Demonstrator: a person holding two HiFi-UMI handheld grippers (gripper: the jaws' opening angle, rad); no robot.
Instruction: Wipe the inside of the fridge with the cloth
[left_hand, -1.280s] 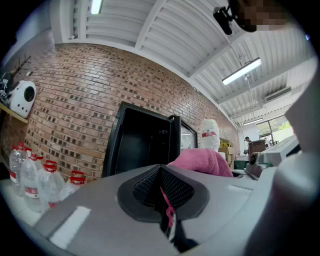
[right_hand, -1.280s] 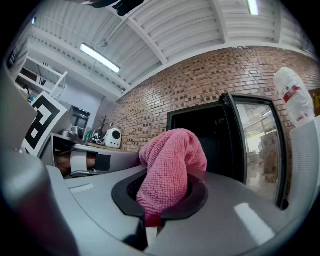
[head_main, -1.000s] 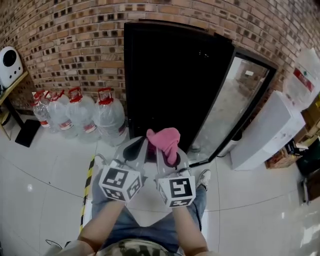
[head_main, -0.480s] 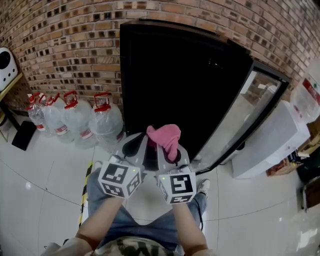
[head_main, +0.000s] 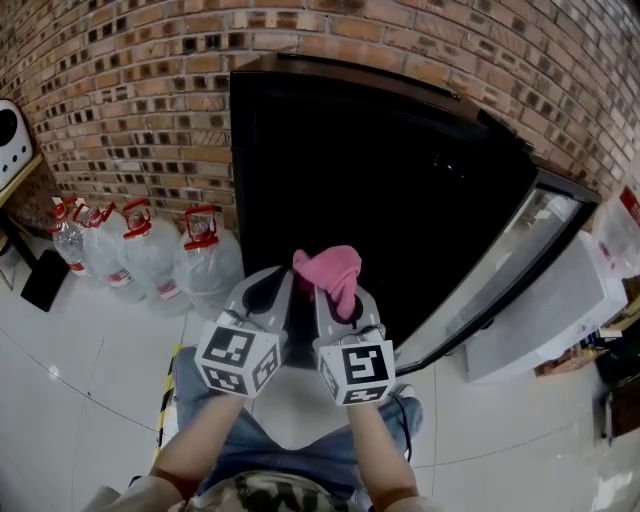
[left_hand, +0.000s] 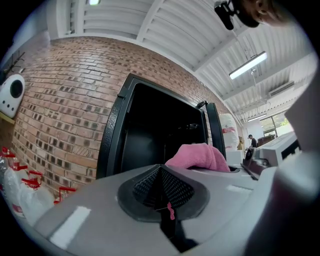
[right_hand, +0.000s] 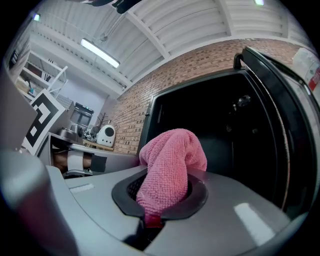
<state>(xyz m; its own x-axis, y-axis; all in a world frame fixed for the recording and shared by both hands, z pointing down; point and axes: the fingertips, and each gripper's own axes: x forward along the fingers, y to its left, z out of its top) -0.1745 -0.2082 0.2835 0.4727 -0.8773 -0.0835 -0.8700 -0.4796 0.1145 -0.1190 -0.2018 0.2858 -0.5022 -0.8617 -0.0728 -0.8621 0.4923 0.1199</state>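
Right gripper view: the right gripper (right_hand: 159, 202) pinches a nubby pink cloth (right_hand: 170, 160), bunched into a rounded lump. Jaws of the left gripper (left_hand: 162, 192) sit pressed together, empty, facing the open black fridge (head_main: 380, 190).

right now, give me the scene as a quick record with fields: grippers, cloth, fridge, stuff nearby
left gripper: jaws together, holding nothing
right gripper: shut on the cloth
cloth: pink, bunched up above the jaws
fridge: black, inside dark, straight ahead of both grippers
fridge door: glass, swung open to the right
cloth to fridge: looks short of the opening
water bottles: row on the floor left of the fridge, by the brick wall
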